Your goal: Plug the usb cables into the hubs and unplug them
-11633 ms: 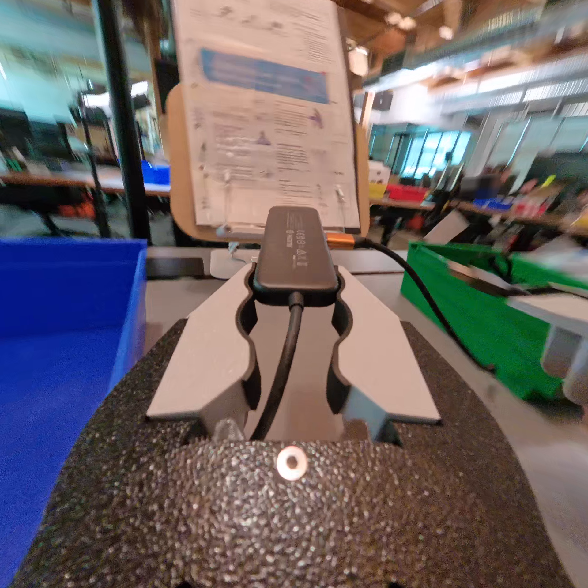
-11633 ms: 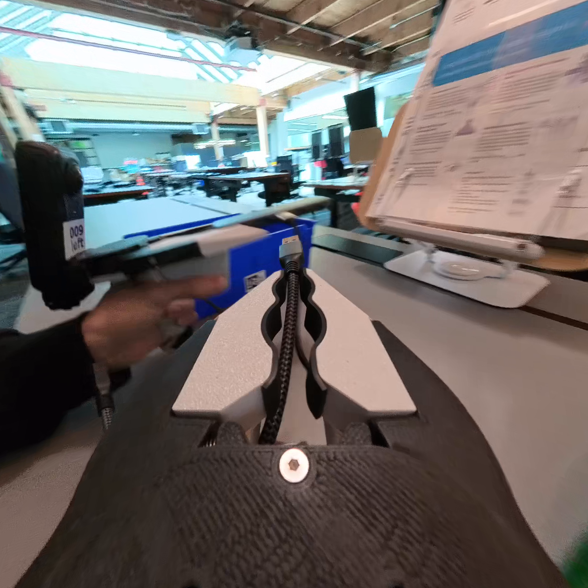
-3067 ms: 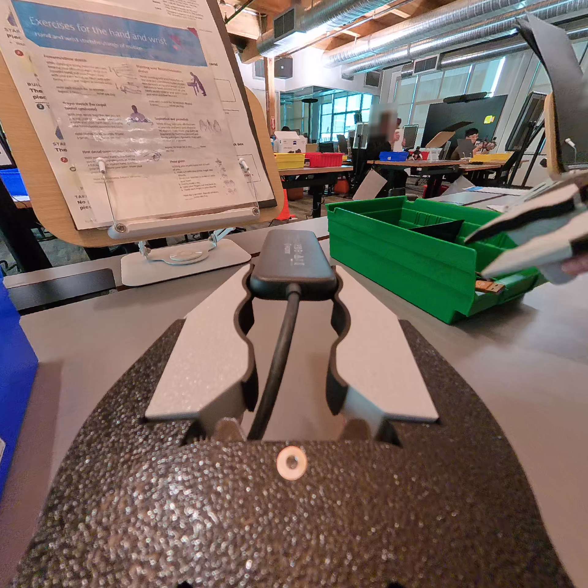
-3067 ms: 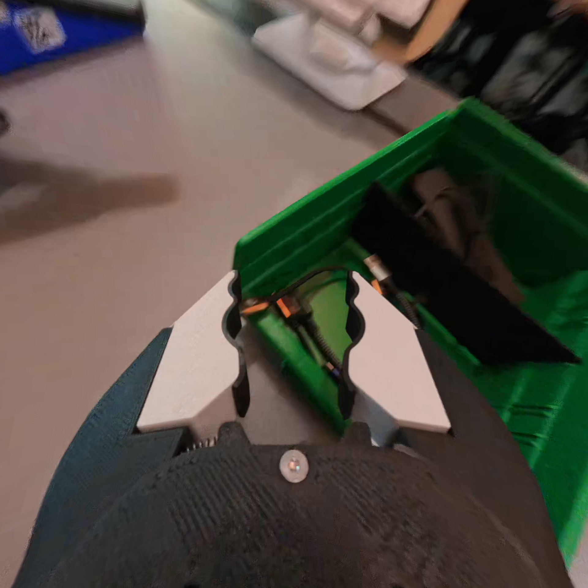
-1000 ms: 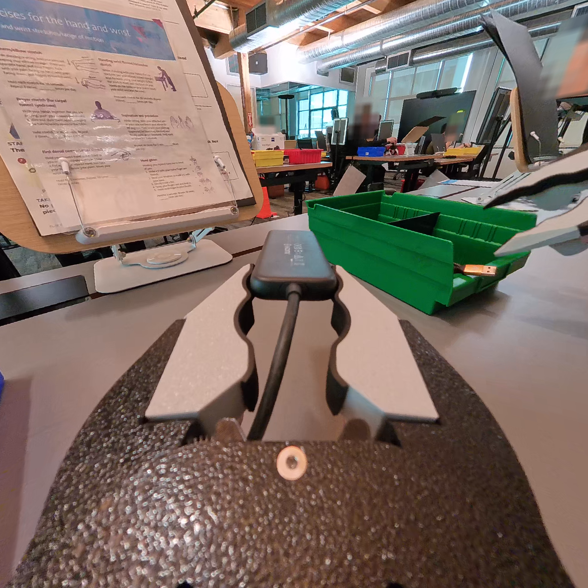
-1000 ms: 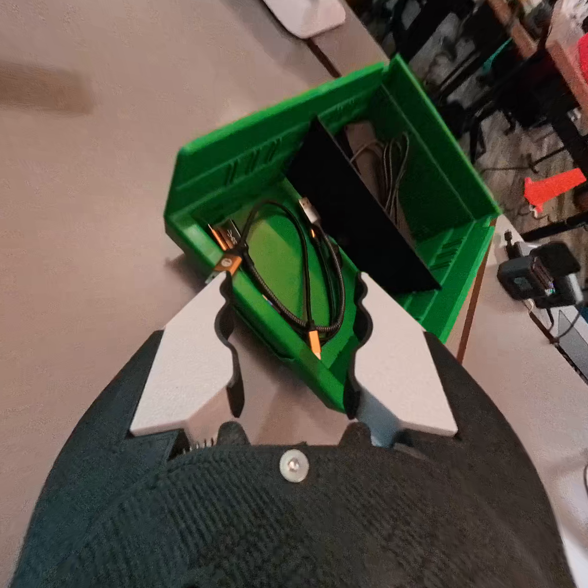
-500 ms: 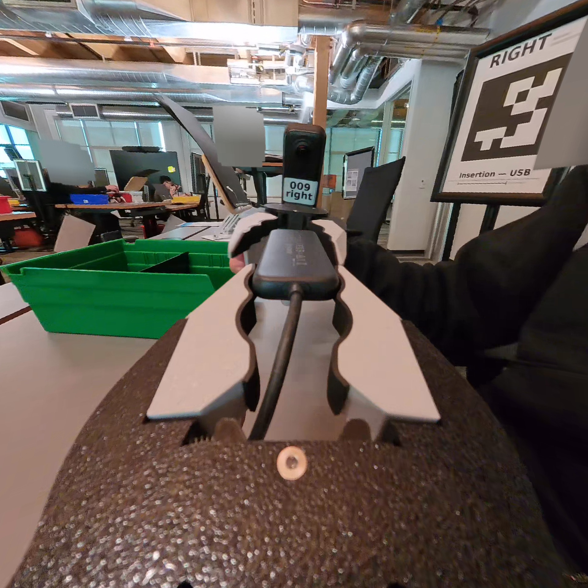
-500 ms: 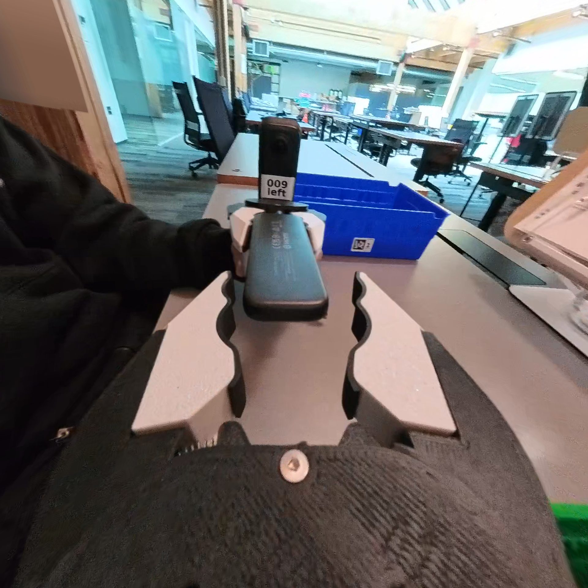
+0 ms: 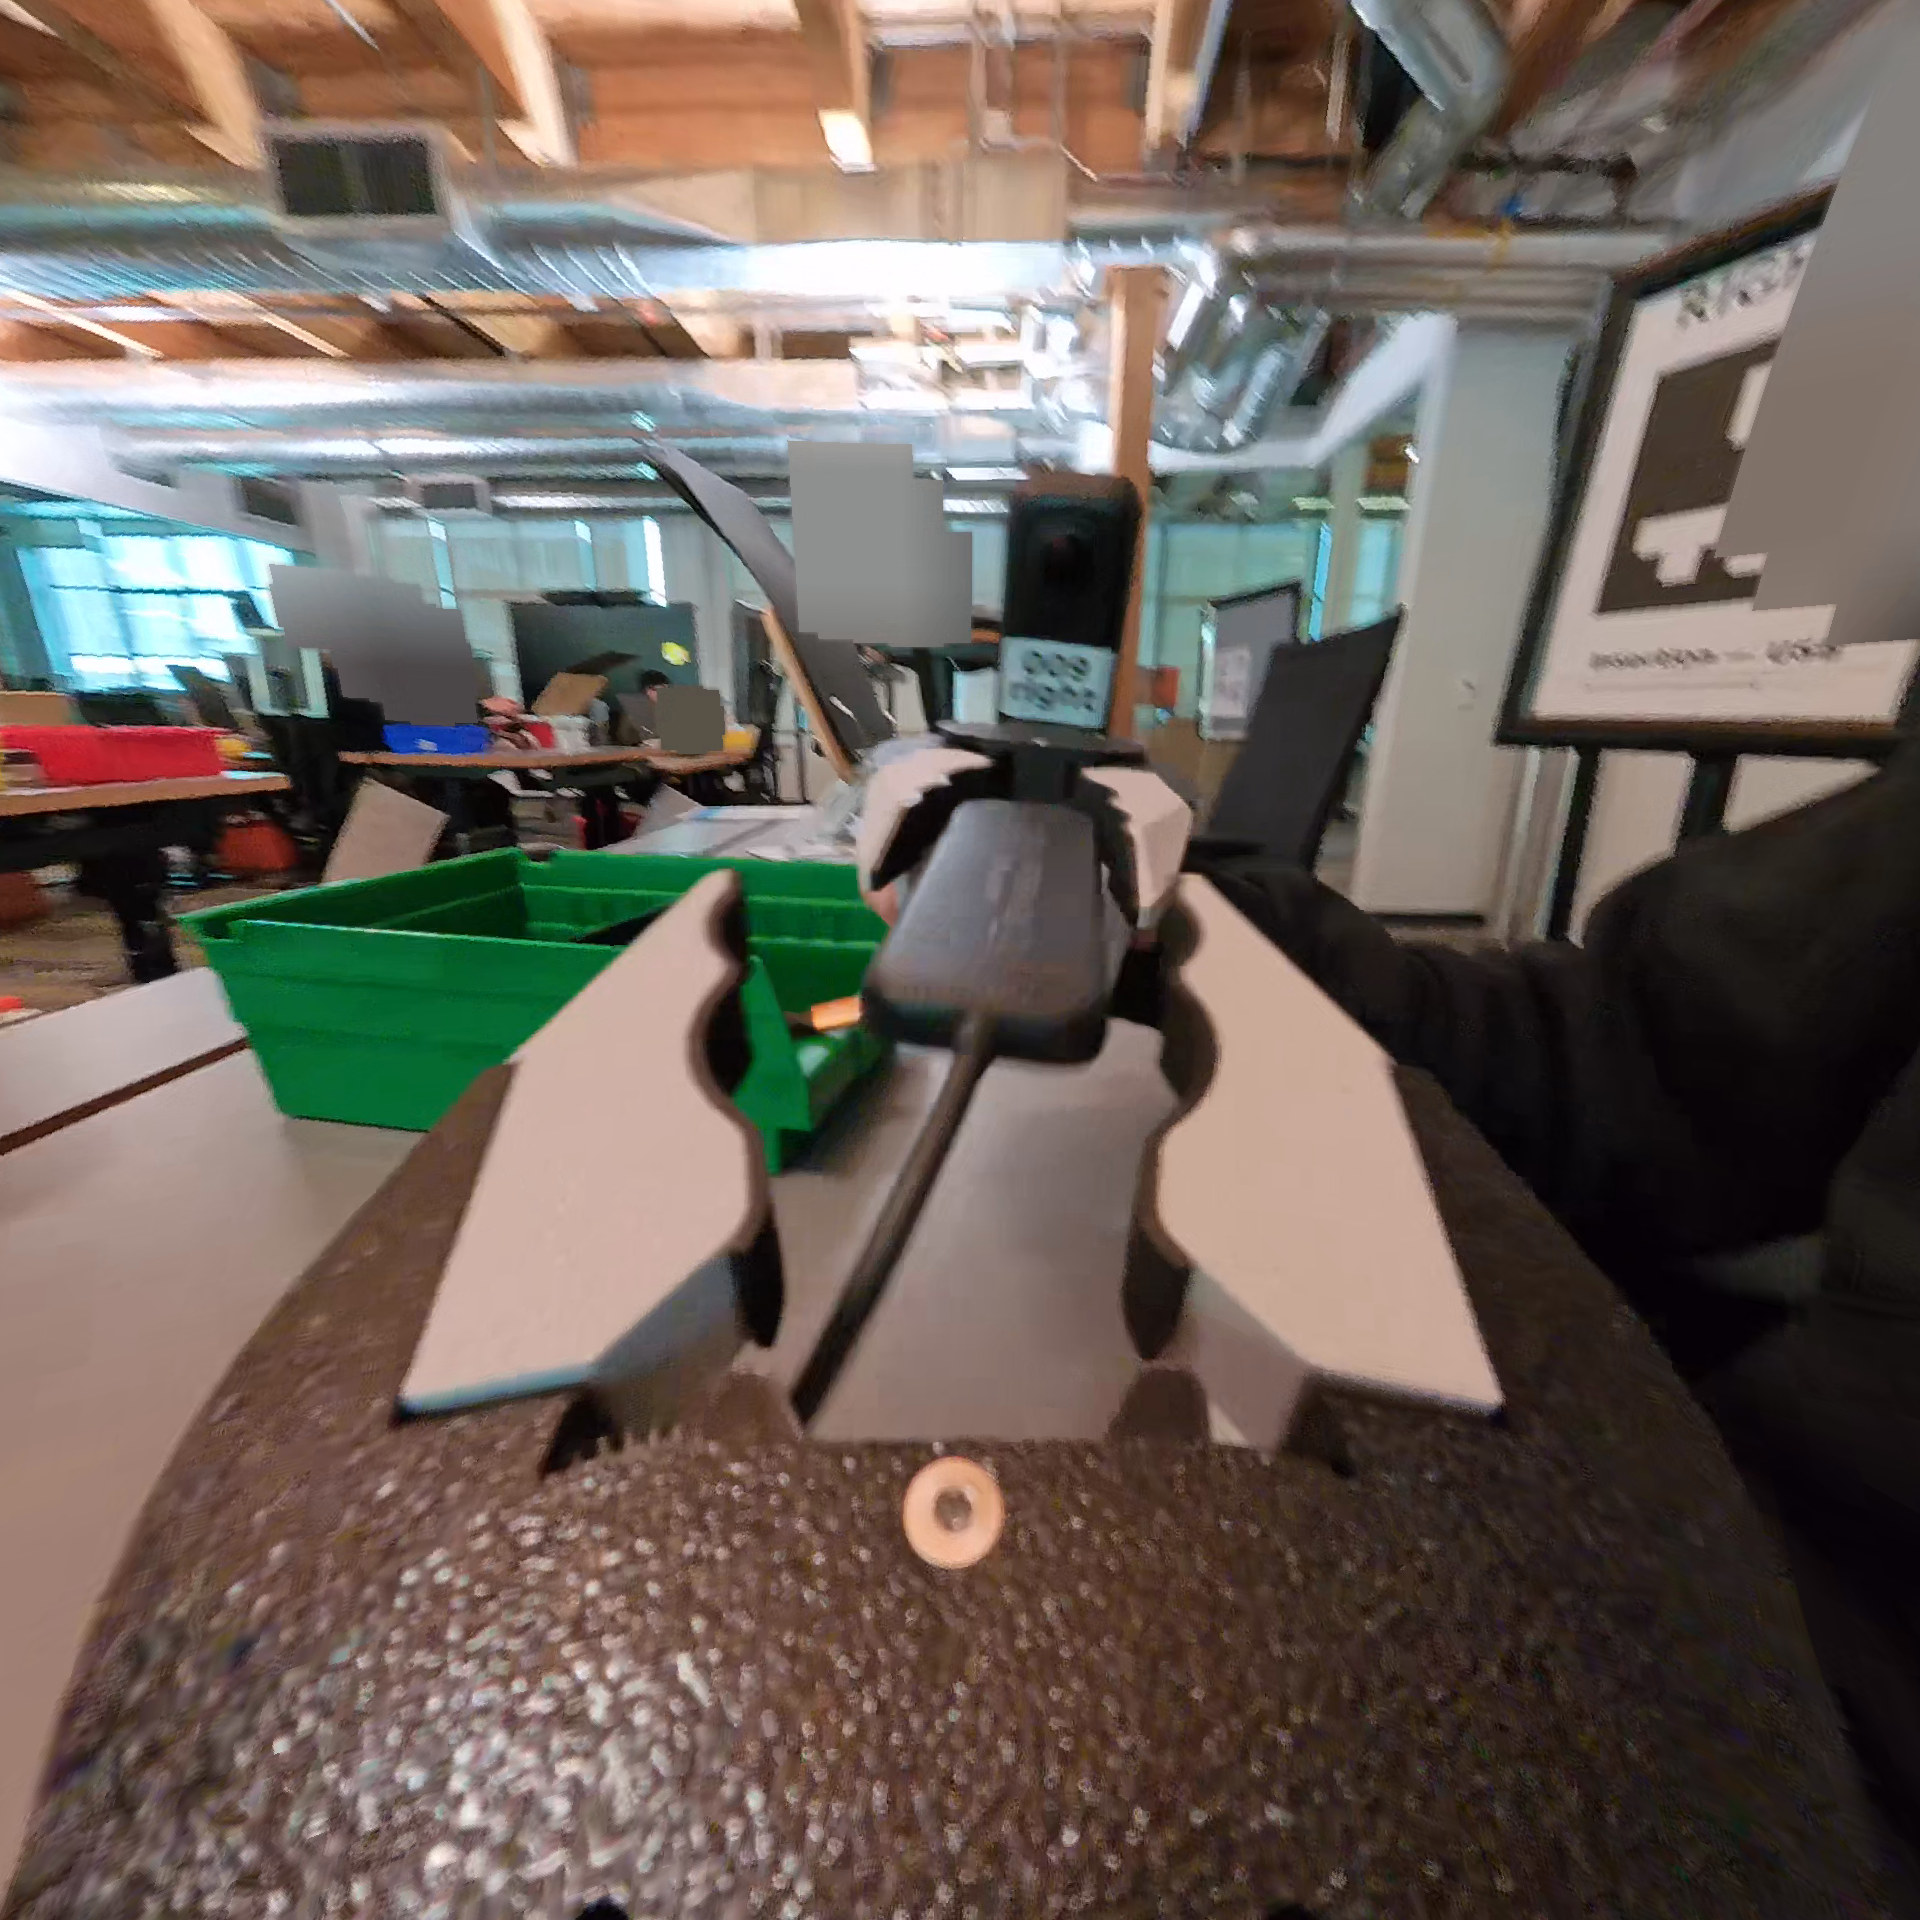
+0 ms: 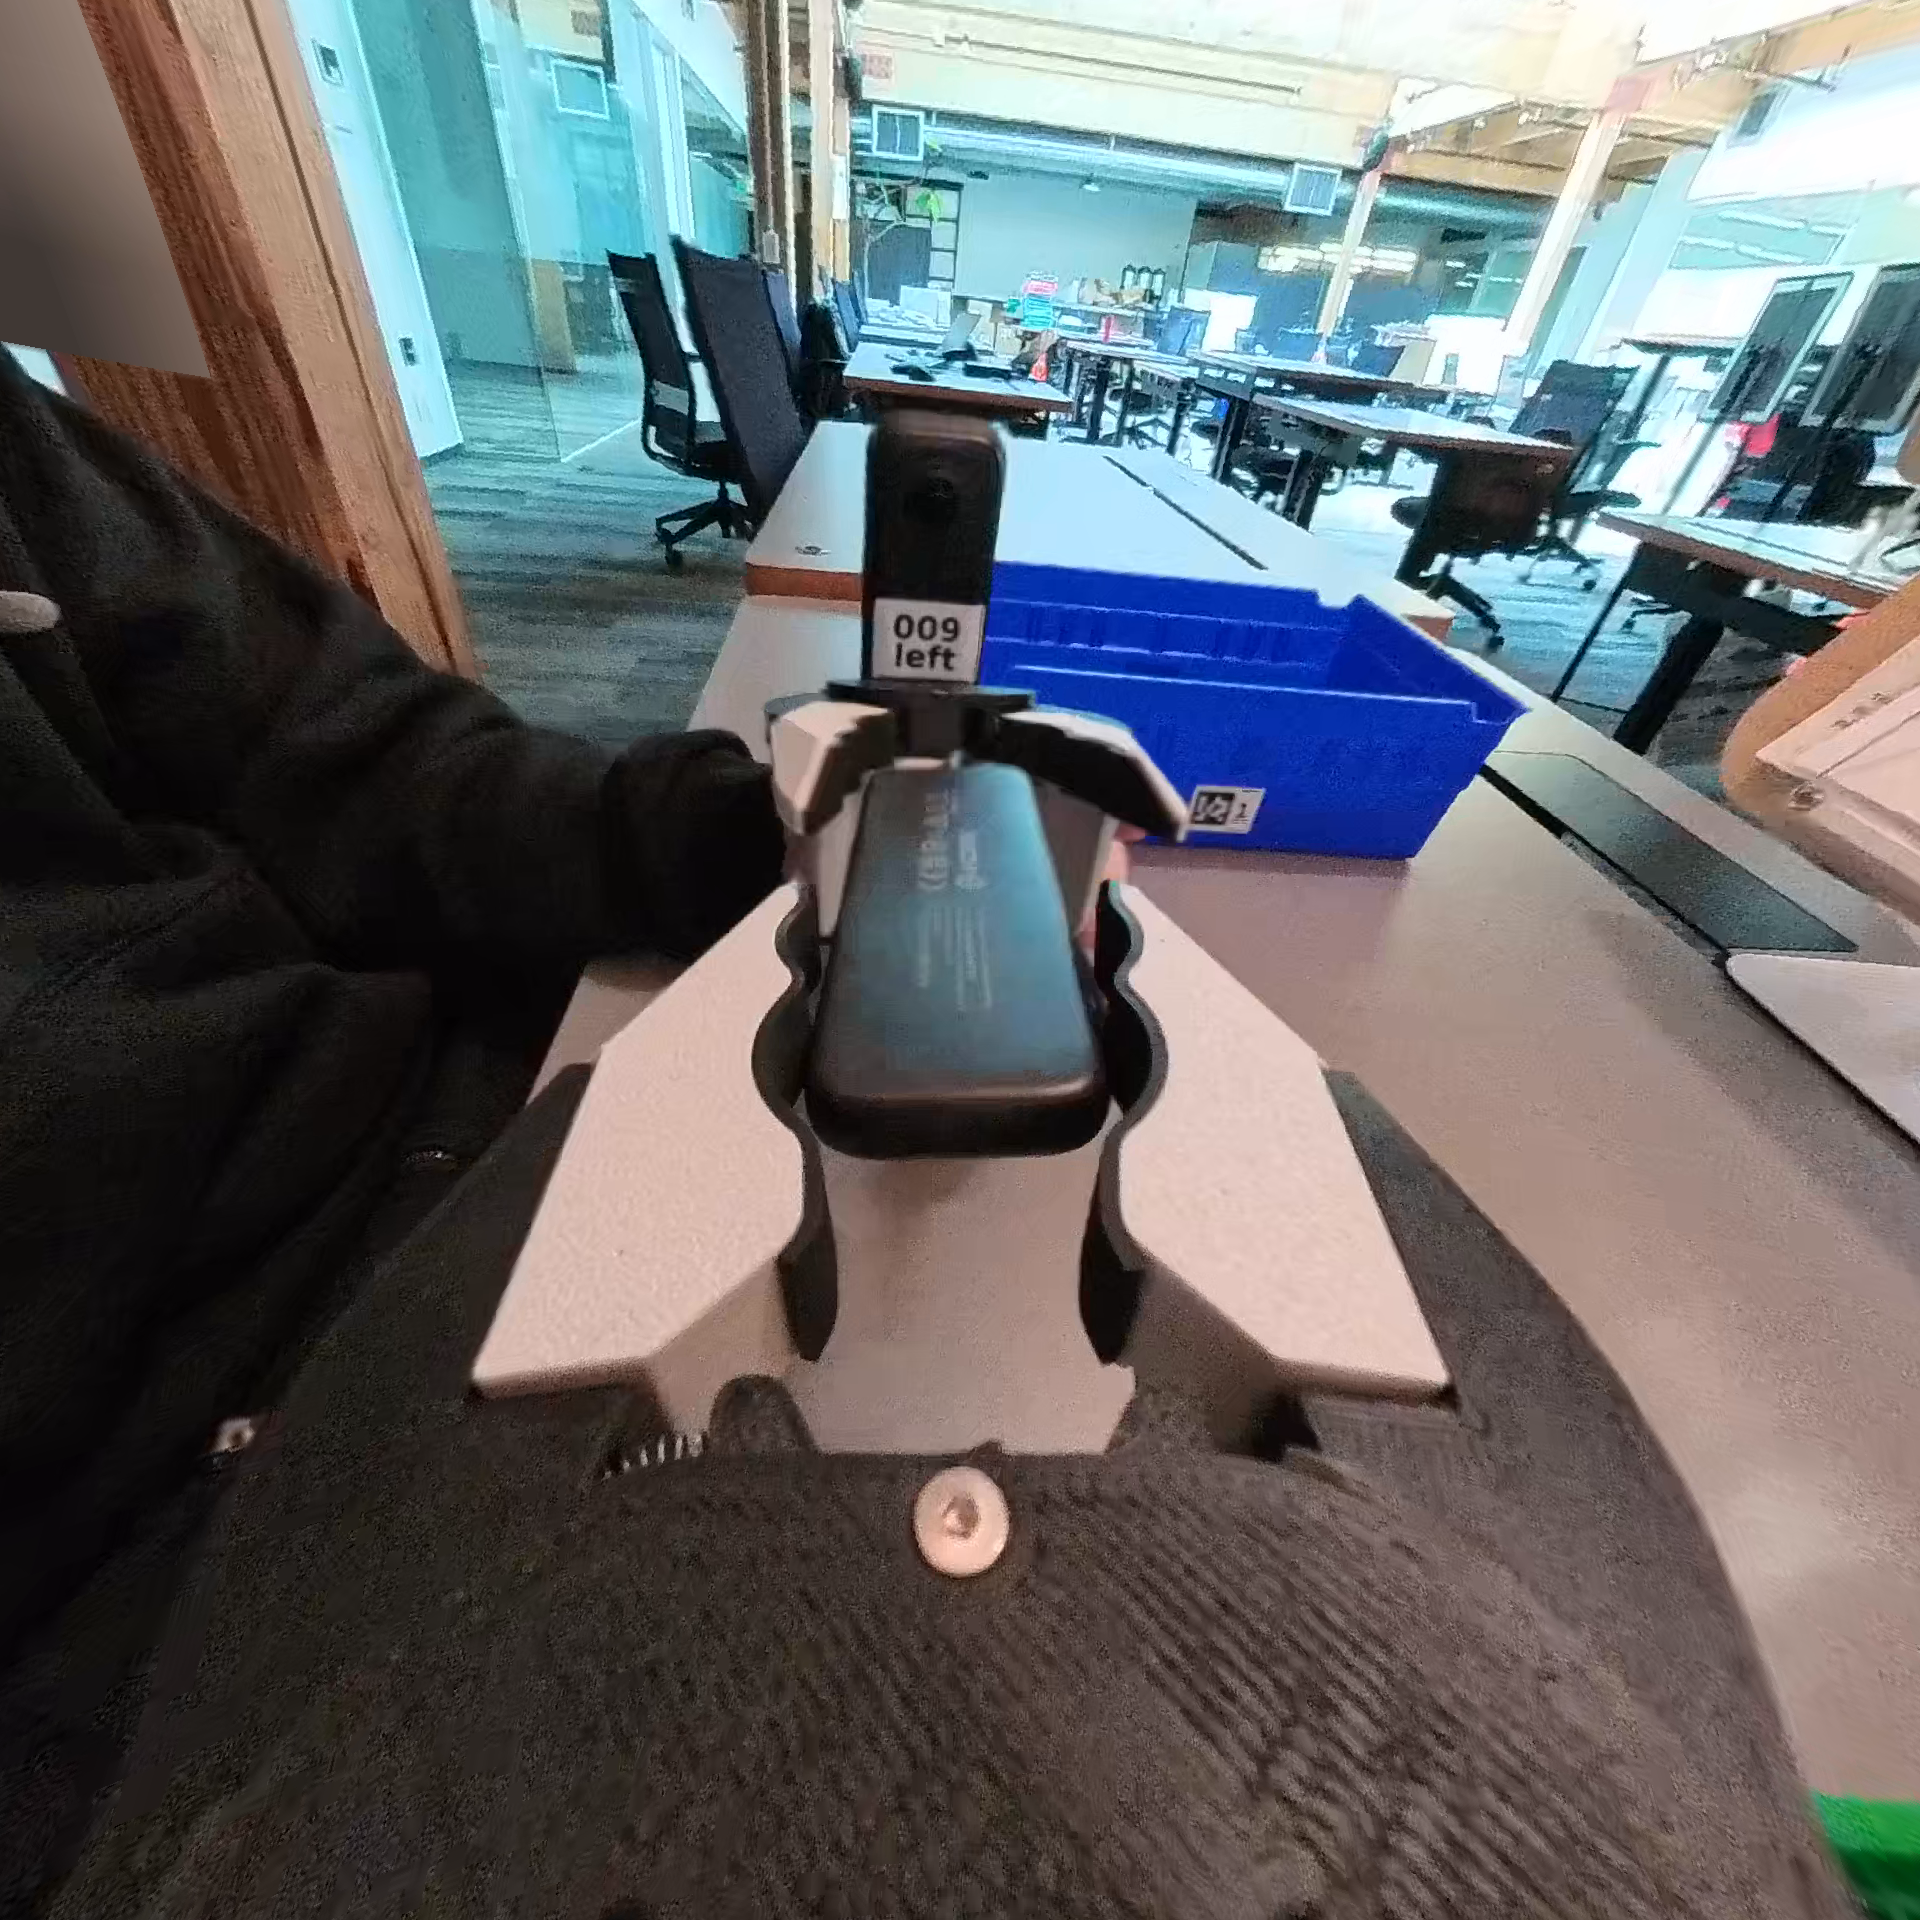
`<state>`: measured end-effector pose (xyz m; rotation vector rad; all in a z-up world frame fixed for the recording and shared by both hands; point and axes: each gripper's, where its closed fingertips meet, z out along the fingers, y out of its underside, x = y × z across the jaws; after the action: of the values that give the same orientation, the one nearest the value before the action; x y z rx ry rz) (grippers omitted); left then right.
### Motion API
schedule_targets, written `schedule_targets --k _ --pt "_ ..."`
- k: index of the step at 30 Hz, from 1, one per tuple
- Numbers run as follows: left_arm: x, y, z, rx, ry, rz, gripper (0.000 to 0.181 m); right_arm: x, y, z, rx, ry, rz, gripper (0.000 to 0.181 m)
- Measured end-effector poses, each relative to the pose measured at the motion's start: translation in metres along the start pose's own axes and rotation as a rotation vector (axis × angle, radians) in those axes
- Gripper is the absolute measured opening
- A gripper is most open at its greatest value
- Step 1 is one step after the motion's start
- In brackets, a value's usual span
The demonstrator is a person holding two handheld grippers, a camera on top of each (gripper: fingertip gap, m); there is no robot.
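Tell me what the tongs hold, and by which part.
The right tongs clamp the black hub by its cable-free end. The left tongs are open, holding nothing.

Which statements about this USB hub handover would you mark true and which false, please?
1. The right gripper is clamped on the black hub. True.
2. The left gripper grips the hub tightly. False: its fingers stand spread, clear of the hub.
3. The green bin sits on the table. True.
4. The hub lies inside the blue bin. False: it is held above the table, in front of that bin.
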<state>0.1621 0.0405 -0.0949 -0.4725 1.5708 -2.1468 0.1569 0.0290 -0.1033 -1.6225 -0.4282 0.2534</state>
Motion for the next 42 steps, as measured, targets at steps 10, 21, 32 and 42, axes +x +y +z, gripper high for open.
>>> schedule_targets --k 10,21,32,42 --pt "-0.041 -0.035 -0.028 0.195 -0.261 0.016 0.102 0.045 -0.042 -0.056 -0.103 0.425 -0.162 0.053" --pt "-0.057 -0.033 -0.036 0.209 -0.342 -0.029 0.089 0.127 -0.156 -0.093 -0.257 0.62 -0.283 0.053" --pt "-0.056 -0.024 -0.03 0.165 -0.319 -0.077 0.087 0.242 -0.043 -0.184 -0.569 0.961 0.245 0.052" --pt "-0.058 -0.014 -0.026 0.118 -0.32 -0.098 0.086 0.275 0.068 -0.185 -0.707 0.941 0.635 0.053"
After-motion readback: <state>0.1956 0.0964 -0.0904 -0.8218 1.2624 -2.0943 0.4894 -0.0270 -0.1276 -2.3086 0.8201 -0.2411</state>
